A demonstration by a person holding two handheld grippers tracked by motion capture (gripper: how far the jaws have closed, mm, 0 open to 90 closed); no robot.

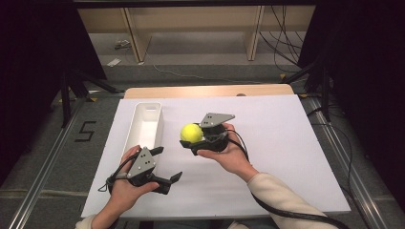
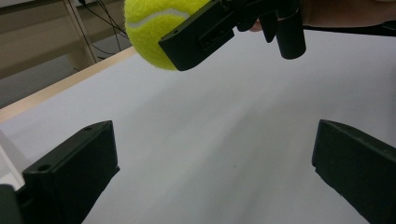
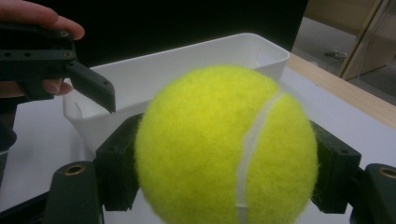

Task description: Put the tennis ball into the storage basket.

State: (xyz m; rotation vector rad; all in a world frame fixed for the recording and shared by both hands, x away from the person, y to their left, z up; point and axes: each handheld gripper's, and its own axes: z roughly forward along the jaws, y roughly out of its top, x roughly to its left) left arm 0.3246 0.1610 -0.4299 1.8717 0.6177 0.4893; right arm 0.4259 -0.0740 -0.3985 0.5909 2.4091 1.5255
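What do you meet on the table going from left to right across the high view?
Left gripper, jaws open and empty, with the white bin standing farther back at about the same place → tennis ball → right gripper, which holds the ball between its jaws above the white table.

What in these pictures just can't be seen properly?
- Inside of the white bin: in the right gripper view the tennis ball blocks it; in the high view its near wall hides part of the floor.
- Right gripper: in the left gripper view the top edge cuts it off.
- Left gripper: its jaws are cut off by the bottom edge there.
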